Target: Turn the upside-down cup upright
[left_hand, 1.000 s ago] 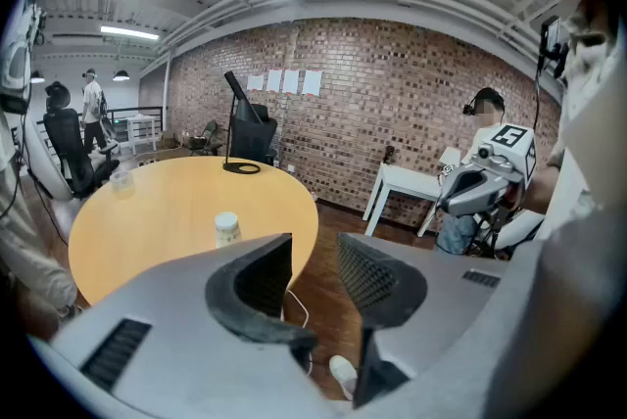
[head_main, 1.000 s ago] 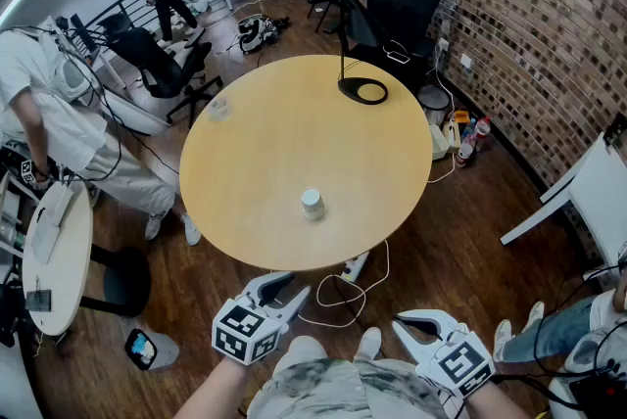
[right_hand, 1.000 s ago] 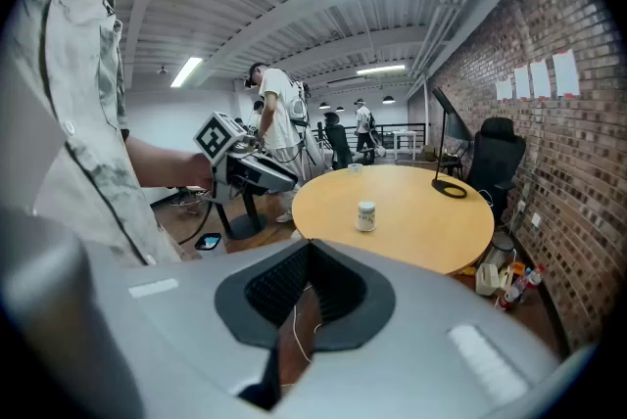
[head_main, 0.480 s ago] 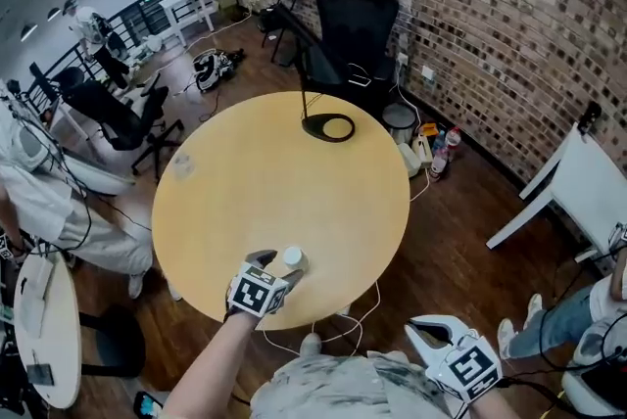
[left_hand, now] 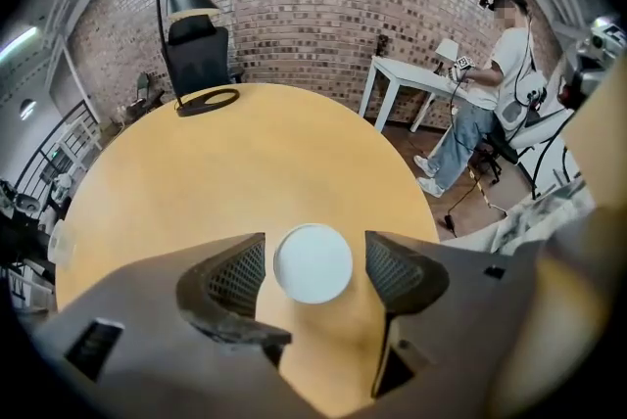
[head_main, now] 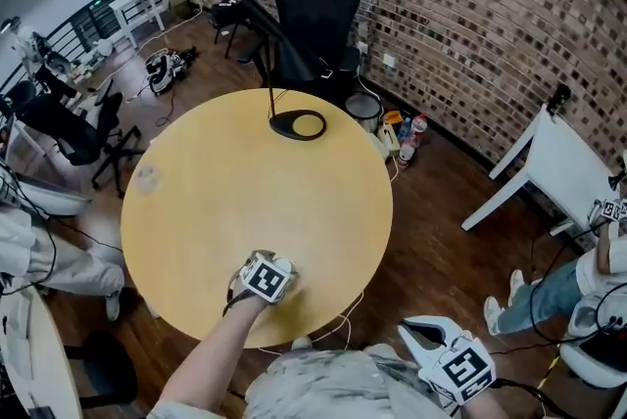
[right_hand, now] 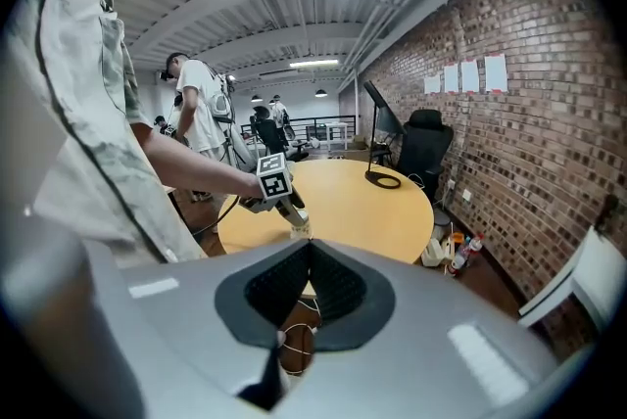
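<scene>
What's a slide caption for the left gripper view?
Left claw, jaws just opening, straddles the upside-down white cup on the round table; pads not yet touching it.

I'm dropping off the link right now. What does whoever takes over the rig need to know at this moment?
Left gripper: open, its jaws have just been opening. They straddle the cup, and the pads are not pressing on it.
Right gripper: shut and empty, held back off the table.
Cup: white, upside down, standing near the table's near edge.
Done: the left gripper is lined up around the cup.
Left: close on the cup, lift it, turn it over and set it down upright.
</scene>
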`<state>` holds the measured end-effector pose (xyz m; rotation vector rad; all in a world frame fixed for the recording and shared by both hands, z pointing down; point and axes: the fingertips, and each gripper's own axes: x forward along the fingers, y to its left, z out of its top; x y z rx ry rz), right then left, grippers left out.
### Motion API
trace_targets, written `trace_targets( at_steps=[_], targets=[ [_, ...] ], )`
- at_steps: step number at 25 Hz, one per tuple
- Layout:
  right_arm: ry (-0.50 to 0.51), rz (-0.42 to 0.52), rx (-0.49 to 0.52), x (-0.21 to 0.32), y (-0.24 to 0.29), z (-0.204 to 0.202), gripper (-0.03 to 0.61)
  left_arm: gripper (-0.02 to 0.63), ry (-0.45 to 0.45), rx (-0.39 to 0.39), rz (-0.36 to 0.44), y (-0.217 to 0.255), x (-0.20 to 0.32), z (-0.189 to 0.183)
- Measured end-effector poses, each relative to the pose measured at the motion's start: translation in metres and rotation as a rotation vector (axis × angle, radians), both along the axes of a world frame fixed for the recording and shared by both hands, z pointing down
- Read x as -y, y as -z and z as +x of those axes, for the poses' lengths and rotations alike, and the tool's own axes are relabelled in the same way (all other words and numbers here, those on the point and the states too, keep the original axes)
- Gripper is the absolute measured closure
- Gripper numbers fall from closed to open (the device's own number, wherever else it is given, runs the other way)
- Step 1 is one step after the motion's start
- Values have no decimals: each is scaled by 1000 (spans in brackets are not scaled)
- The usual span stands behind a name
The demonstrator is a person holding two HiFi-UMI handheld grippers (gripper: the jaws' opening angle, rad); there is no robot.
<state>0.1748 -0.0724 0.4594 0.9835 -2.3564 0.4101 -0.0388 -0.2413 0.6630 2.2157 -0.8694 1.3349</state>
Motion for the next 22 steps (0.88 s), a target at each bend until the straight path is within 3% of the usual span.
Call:
trace_targets(
  at_steps=[3, 4, 7, 15, 22],
  targets=[
    [-3, -16, -3, -1, -1, -11, 577, 310, -19, -3, -66, -11, -8, 2],
    [-5, -21, -4, 0, 0, -14, 577, 339, -23, -8, -67, -11, -7, 2],
    [-5, -26, -7, 1, -3, -26, 577, 341, -32, -34, -24, -5, 1, 1],
    [18, -54, -29, 2, -15, -52, 575, 347, 72, -284, 16, 3, -10, -21],
    [65, -59, -53, 8, -18, -76, 575, 347, 57, -376, 67, 3, -32, -45]
  ],
)
